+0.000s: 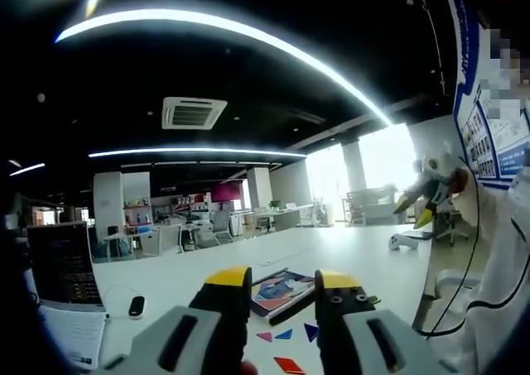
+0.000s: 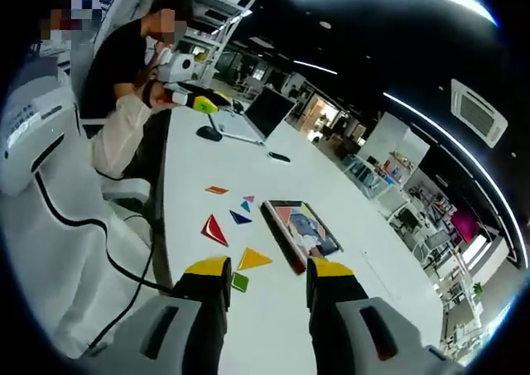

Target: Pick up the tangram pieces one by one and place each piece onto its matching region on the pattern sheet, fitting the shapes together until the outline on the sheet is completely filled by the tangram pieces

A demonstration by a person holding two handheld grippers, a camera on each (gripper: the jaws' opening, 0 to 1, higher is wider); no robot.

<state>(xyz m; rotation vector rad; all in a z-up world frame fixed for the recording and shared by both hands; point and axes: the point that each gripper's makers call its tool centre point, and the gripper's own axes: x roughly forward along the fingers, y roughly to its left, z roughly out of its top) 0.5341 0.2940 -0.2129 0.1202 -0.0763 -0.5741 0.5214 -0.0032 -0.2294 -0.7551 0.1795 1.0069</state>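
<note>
The pattern sheet (image 2: 303,232) lies flat on the white worktop (image 2: 348,201) ahead of my right gripper (image 2: 271,274), its coloured figure facing up. Loose tangram pieces sit beside it: a red triangle (image 2: 214,229), a yellow triangle (image 2: 252,259), a green piece (image 2: 240,281) just off my jaw tip, a blue triangle (image 2: 240,218), and an orange piece (image 2: 217,190) farther off. My right gripper's jaws stand wide apart and hold nothing. In the left gripper view, the sheet (image 1: 282,291) lies just beyond my left gripper (image 1: 284,281), also spread wide and empty, with small blue and pink pieces between the jaws. A laptop (image 1: 63,265) stands at the left, and a seated person (image 2: 137,69) holds another gripper across the worktop.
</note>
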